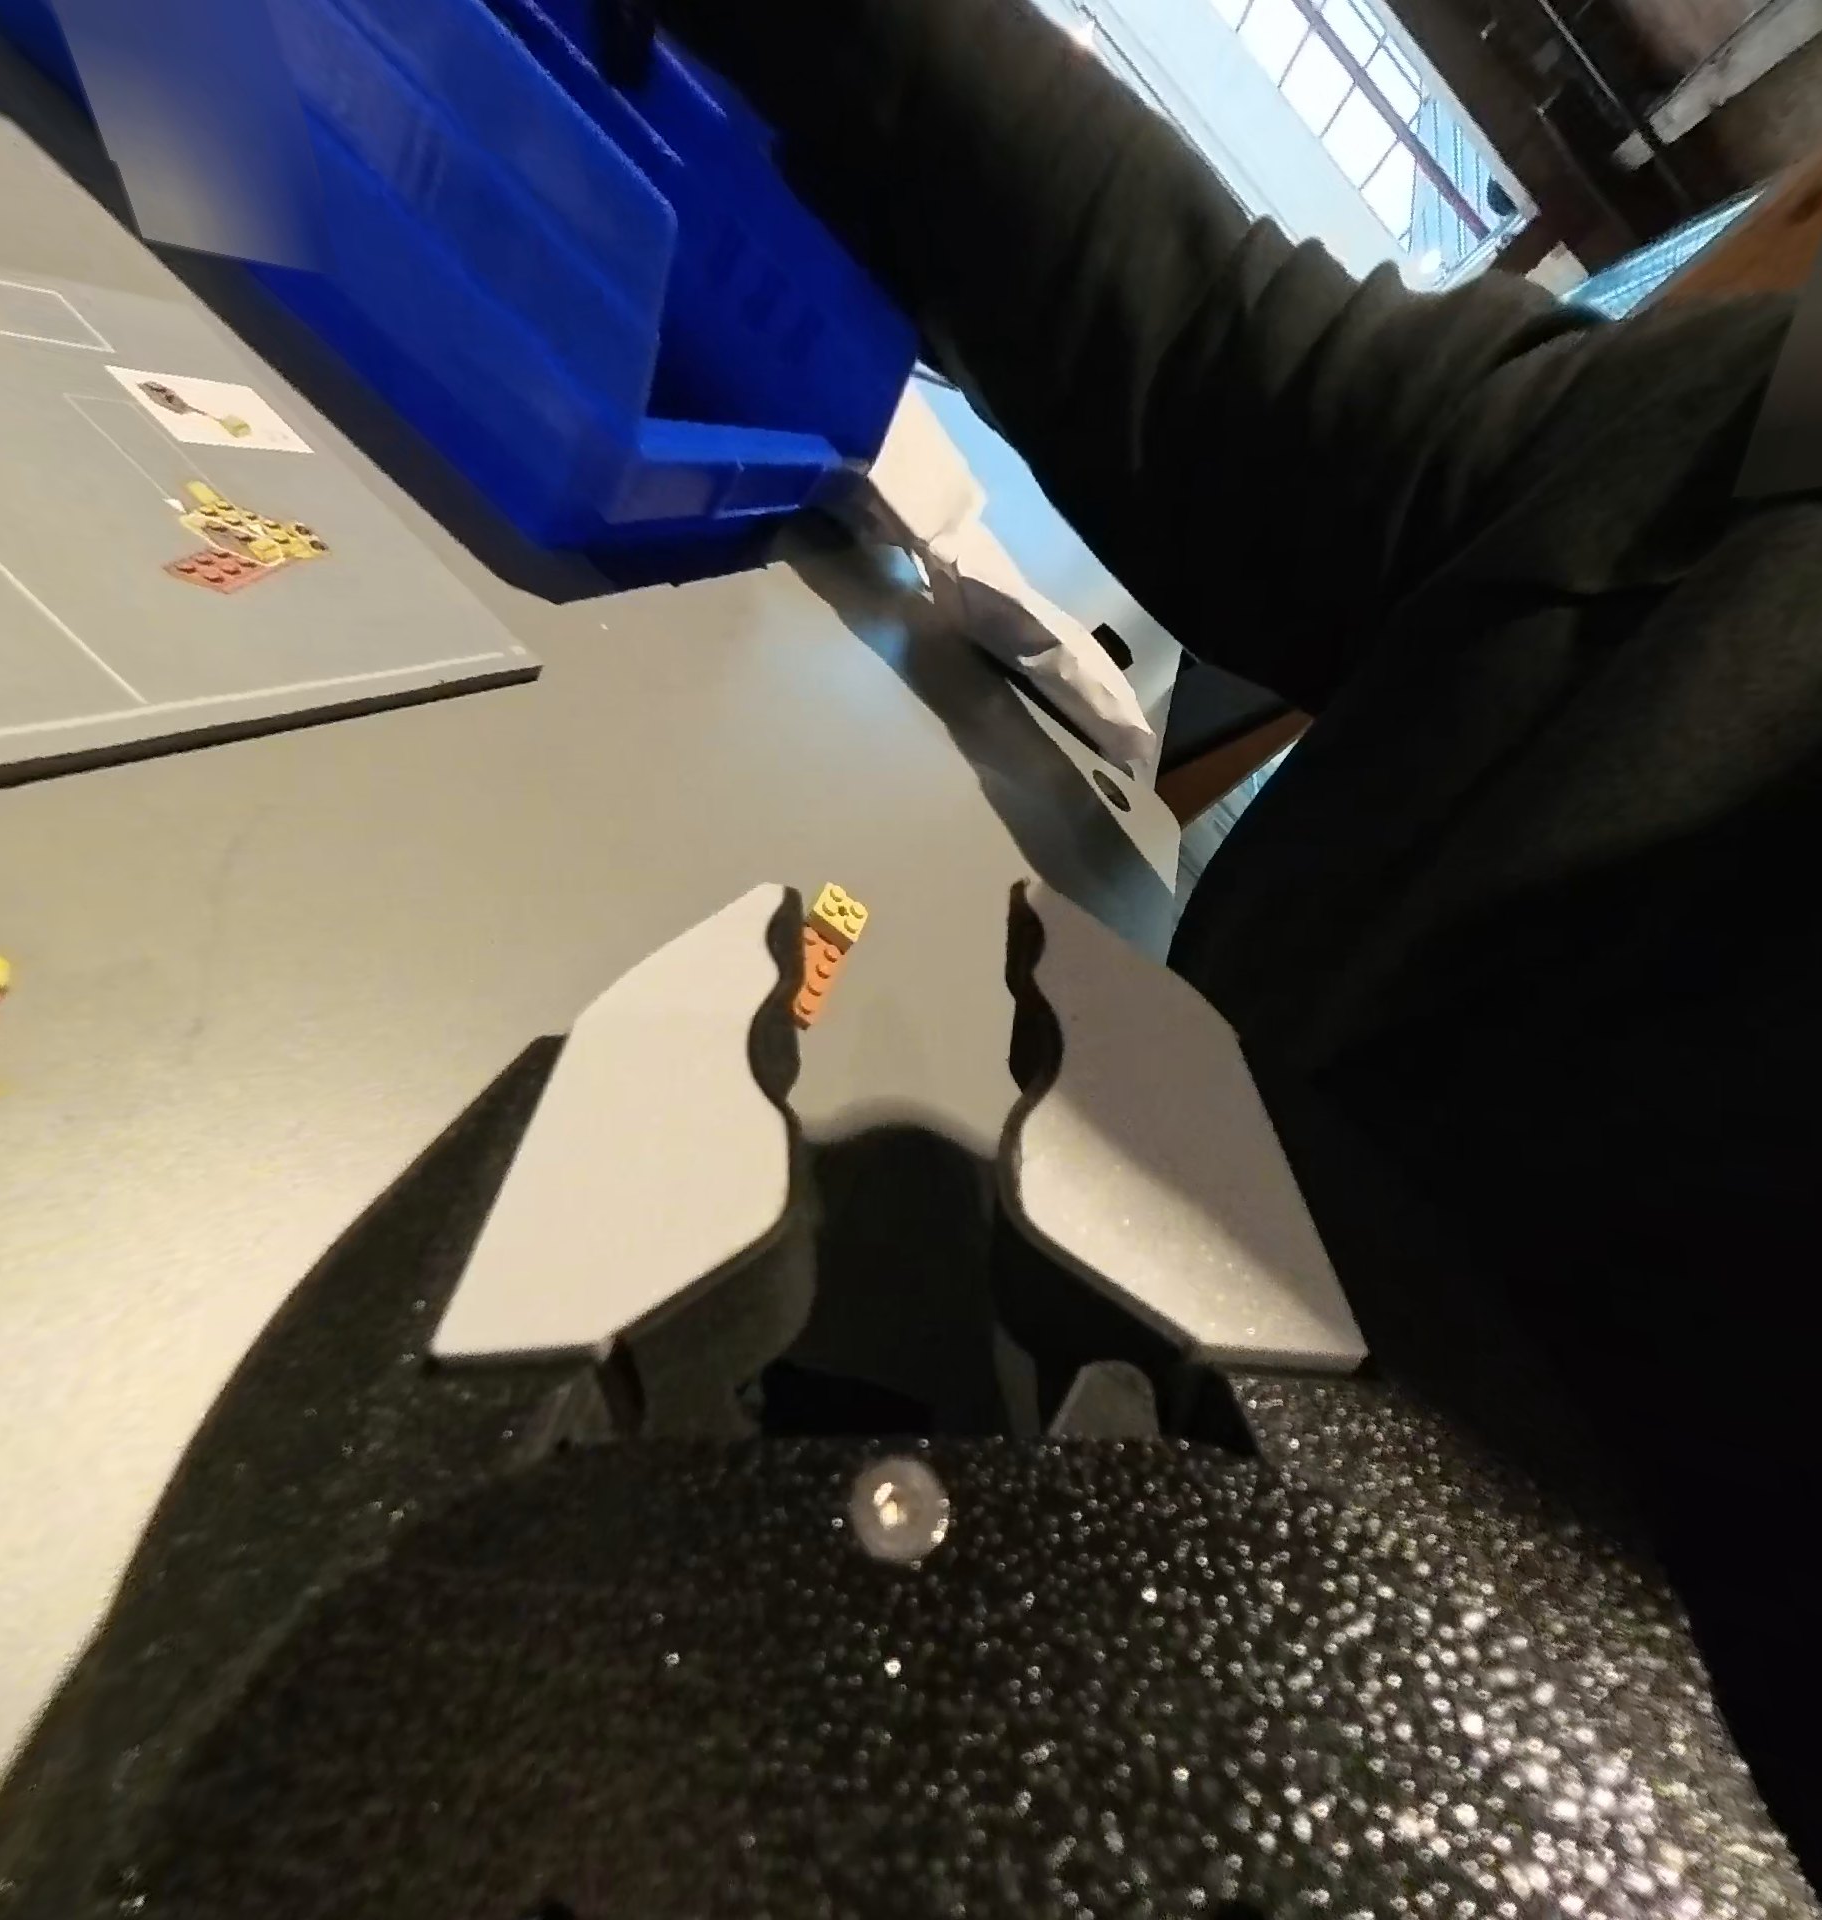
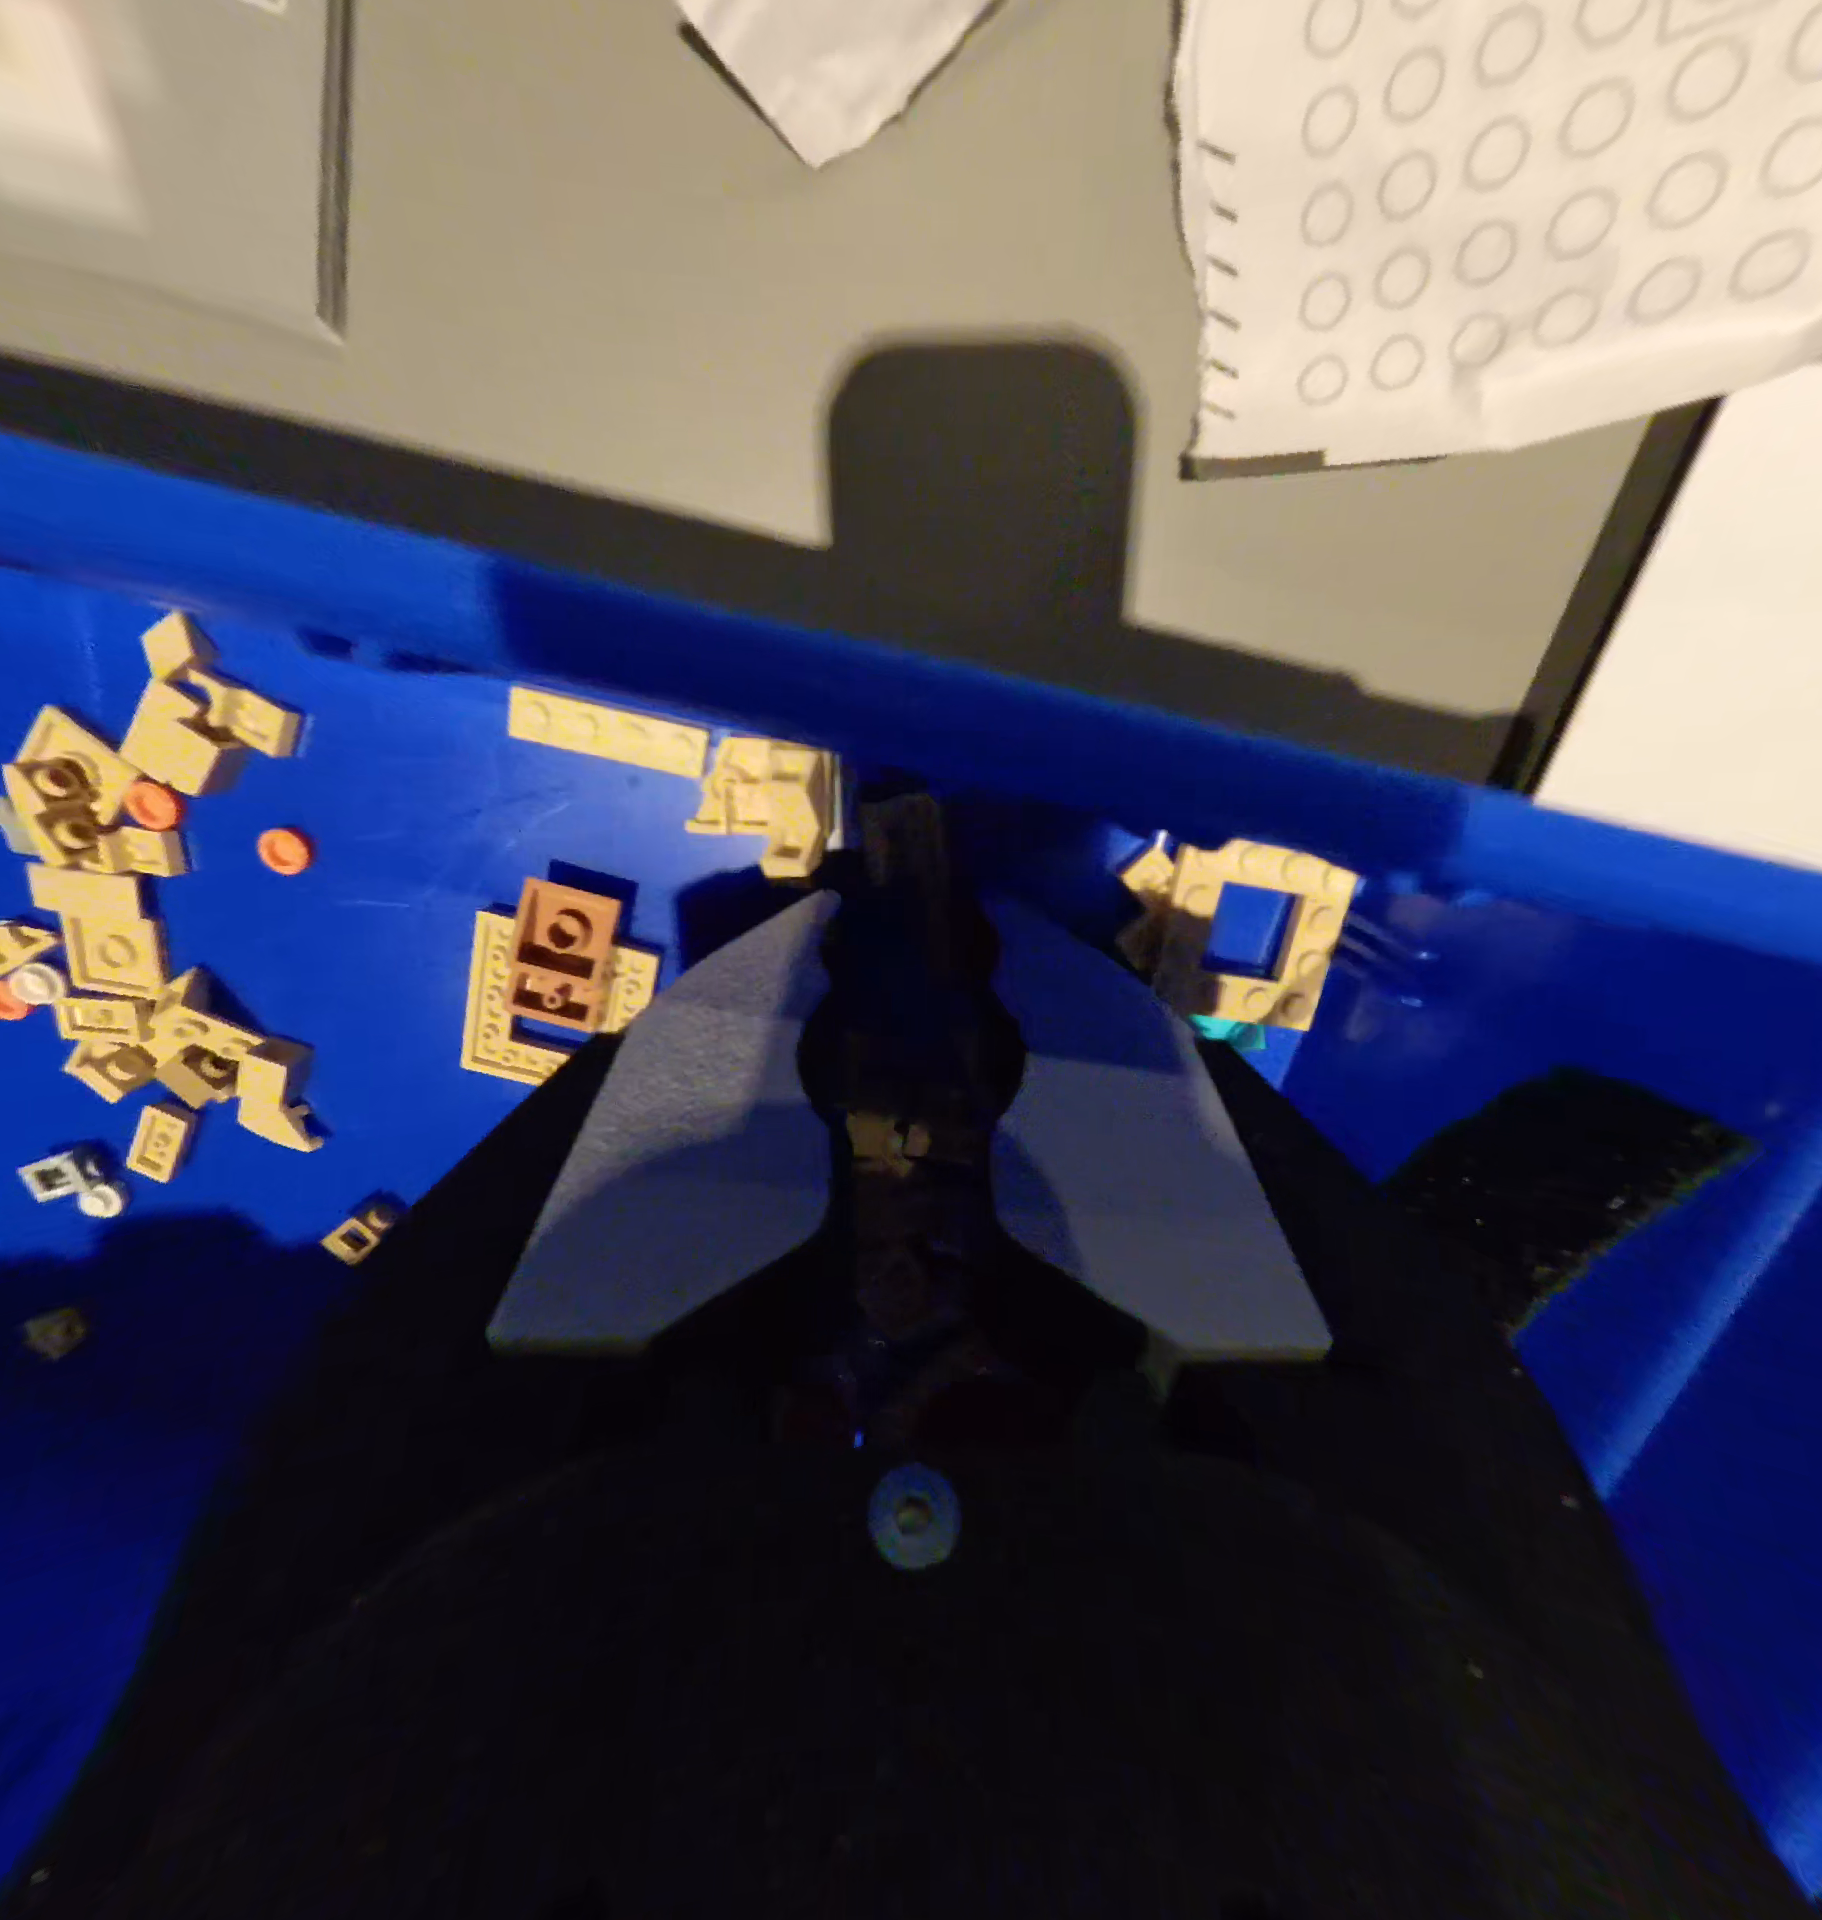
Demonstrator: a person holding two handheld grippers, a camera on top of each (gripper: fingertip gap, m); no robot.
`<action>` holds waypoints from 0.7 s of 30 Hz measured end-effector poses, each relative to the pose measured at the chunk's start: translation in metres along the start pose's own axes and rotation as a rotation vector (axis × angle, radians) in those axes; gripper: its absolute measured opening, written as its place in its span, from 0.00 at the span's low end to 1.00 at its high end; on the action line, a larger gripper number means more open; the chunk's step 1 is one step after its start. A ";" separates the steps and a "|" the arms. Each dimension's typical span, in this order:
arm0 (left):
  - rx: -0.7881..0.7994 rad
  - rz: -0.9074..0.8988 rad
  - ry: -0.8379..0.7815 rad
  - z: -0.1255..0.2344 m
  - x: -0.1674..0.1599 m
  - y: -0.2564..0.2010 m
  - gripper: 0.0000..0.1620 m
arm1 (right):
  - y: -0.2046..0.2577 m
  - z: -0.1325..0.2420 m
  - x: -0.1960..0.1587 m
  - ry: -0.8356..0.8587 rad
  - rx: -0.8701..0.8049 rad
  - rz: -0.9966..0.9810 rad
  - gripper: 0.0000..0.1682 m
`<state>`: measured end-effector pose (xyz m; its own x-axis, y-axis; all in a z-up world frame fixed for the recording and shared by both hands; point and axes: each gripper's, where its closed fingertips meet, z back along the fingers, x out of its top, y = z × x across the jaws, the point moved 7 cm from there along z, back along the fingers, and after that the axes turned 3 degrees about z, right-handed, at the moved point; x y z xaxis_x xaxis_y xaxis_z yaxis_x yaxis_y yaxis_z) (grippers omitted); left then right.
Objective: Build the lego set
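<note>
Here, small brick stack [image 1: 832, 951] beside left hand-held gripper [image 1: 902, 914]

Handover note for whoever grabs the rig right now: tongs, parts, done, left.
Left tongs: open, empty, low over the table; a small yellow-on-orange stack lies just ahead between the tips.
Right tongs: down inside the blue bin, nearly closed; something dark sits between them, grip unclear.
Parts: loose tan pieces and a brown piece in the bin; a partial build on the grey mat.
Done: a few bricks joined. Left: pick from the bin, keep building.
</note>
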<state>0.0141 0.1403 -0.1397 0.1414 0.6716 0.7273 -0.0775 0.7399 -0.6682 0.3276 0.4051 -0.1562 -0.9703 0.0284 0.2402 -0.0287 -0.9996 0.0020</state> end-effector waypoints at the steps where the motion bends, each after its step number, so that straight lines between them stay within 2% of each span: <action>1: -0.002 0.000 -0.002 0.000 0.000 0.000 0.23 | -0.002 0.000 0.000 0.000 -0.001 -0.014 0.09; 8: -0.016 -0.028 -0.026 0.003 0.000 -0.004 0.21 | 0.012 0.012 -0.004 0.073 -0.044 -0.118 0.07; 11: -0.012 -0.081 -0.023 0.005 -0.001 -0.008 0.21 | 0.046 0.045 0.003 -0.052 -0.073 -0.211 0.07; 13: 0.020 -0.156 -0.026 0.008 0.001 -0.009 0.21 | 0.079 0.076 0.015 -0.237 -0.087 -0.258 0.07; 16: 0.058 -0.296 -0.073 0.012 0.010 -0.015 0.22 | 0.139 0.117 0.048 -0.646 -0.055 -0.309 0.07; 18: 0.064 -0.393 -0.137 0.013 0.021 -0.022 0.23 | 0.181 0.128 0.074 -0.886 -0.029 -0.309 0.07; 21: 0.047 -0.524 -0.260 0.013 0.042 -0.041 0.26 | 0.234 0.123 0.113 -1.227 0.057 -0.357 0.07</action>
<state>0.0101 0.1388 -0.0800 -0.0738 0.1986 0.9773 -0.1071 0.9727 -0.2057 0.2409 0.1743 -0.0095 -0.0538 0.3014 0.9520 -0.2008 -0.9372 0.2853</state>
